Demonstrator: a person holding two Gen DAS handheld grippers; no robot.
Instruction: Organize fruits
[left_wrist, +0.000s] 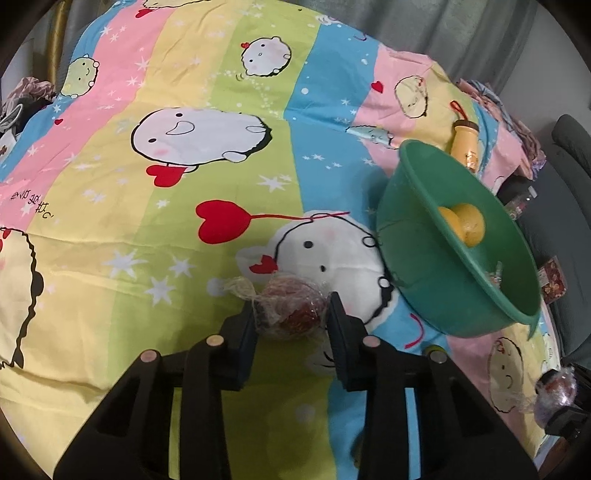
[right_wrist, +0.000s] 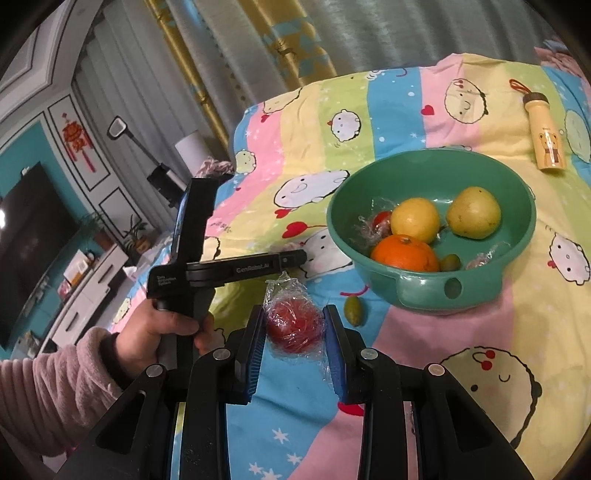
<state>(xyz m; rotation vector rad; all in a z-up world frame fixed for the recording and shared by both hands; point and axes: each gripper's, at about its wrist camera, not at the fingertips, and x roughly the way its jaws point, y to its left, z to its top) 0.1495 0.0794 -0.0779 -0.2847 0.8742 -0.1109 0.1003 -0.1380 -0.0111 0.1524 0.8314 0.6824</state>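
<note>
A green bowl (right_wrist: 432, 295) stands on the cartoon bedsheet and holds two yellow fruits (right_wrist: 415, 219), an orange (right_wrist: 404, 253), a small green fruit and a wrapped red fruit. It also shows in the left wrist view (left_wrist: 424, 295). My right gripper (right_wrist: 295, 325) is shut on a plastic-wrapped red fruit (right_wrist: 293, 325), left of the bowl. My left gripper (left_wrist: 291, 314) is shut on another plastic-wrapped red fruit (left_wrist: 291, 310), left of the bowl. A small green fruit (right_wrist: 352, 310) lies on the sheet by the bowl.
A yellow bottle (right_wrist: 545, 136) with a brown cap lies on the sheet behind the bowl. The left hand-held gripper body (right_wrist: 195, 258) and a hand show at left. Curtains hang behind the bed; a TV and cabinet stand far left.
</note>
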